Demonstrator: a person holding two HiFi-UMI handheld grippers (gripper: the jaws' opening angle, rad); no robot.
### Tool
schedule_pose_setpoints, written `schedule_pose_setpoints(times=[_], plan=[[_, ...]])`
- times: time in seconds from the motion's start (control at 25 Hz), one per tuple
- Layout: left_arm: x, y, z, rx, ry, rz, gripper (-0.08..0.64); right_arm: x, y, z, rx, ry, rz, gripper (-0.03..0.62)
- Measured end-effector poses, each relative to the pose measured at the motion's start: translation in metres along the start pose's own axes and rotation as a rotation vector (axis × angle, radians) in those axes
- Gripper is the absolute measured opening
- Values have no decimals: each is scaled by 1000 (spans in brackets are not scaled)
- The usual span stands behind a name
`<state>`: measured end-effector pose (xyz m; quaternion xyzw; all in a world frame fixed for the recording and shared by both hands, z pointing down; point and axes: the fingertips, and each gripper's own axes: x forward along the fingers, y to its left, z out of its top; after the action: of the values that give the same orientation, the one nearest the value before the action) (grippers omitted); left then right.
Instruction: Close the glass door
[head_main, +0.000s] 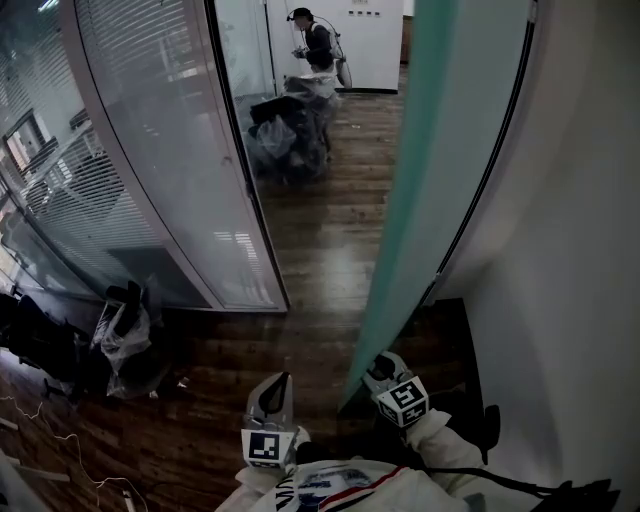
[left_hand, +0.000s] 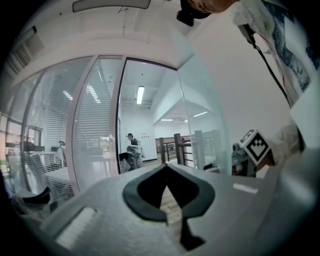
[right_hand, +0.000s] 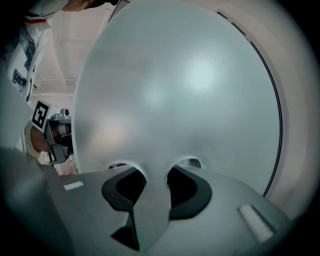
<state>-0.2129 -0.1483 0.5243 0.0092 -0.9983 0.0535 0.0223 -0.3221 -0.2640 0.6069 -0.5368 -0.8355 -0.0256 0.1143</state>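
Observation:
The frosted, greenish glass door (head_main: 440, 150) stands swung open beside the white wall on the right, its free edge facing me. My right gripper (head_main: 378, 368) sits at the bottom of that edge. In the right gripper view the door panel (right_hand: 175, 90) fills the picture and runs down between the jaws, with the right gripper (right_hand: 152, 172) shut on it. My left gripper (head_main: 277, 385) hangs to the left of the door, pointing into the doorway, touching nothing. In its own view the left gripper (left_hand: 166, 167) has its tips together and holds nothing.
A glass partition with blinds (head_main: 150, 150) and its door frame (head_main: 240, 170) bound the doorway on the left. Beyond it are a person (head_main: 318, 42) and a pile of bagged things (head_main: 290, 125). Chairs and a bag (head_main: 125, 335) stand at the left, with cables on the floor.

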Motion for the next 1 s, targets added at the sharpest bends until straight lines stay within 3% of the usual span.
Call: schedule_pose_setpoints(times=[0.52,1.0], plan=[[13,81,-4,5,-51,-21,0,57,-2,10,-16,60,-94,118],[7,135,-12,3,-44,-29,-2,101,-13,22,10,48,-177,118]])
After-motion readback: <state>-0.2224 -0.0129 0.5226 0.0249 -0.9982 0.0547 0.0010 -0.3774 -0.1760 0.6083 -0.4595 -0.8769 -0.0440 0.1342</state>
